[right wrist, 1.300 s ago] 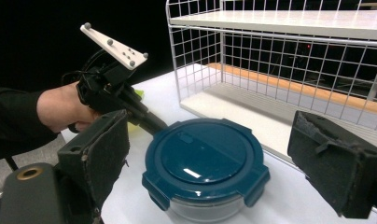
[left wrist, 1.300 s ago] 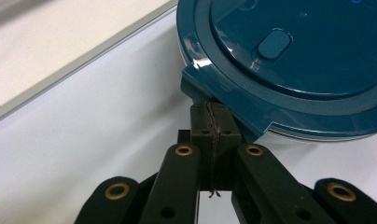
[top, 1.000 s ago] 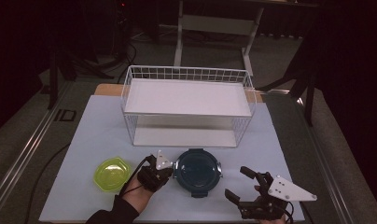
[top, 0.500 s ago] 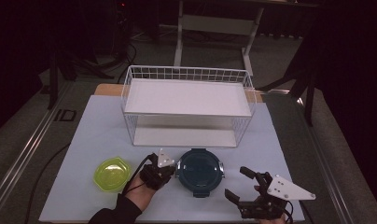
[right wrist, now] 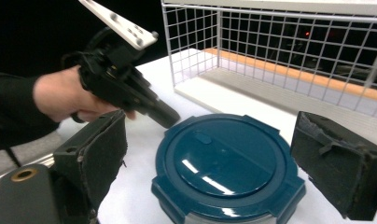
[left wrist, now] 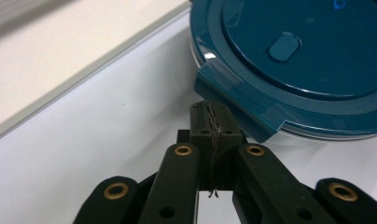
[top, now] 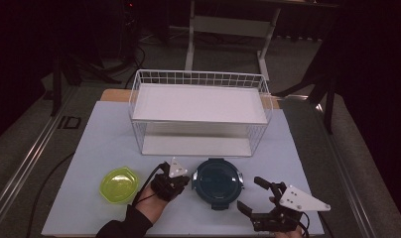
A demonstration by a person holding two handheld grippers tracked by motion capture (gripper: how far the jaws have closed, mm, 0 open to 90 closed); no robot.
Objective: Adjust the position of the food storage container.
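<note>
A round teal-lidded container [top: 218, 181] sits at the front middle of the white mat. My left gripper [top: 186, 180] lies low at its left side. In the left gripper view the pads [left wrist: 210, 109] look pressed together with nothing between them, right beside a latch tab [left wrist: 242, 105] on the lid; they have just been easing apart a touch. The right gripper view shows that gripper [right wrist: 167, 117] pointing at the lid [right wrist: 224, 163]. My right gripper [top: 252, 194] stands open at the container's front right, its wide pads [right wrist: 102, 149] framing the container without touching it.
A yellow-green bowl [top: 120, 184] rests to the left of my left hand. A white wire basket rack [top: 198, 79] with a shelf stands behind the container. The mat's [top: 104, 139] front edge lies close under both hands.
My left gripper has edged slightly right toward the container's rim. The right gripper and the container have stayed put.
</note>
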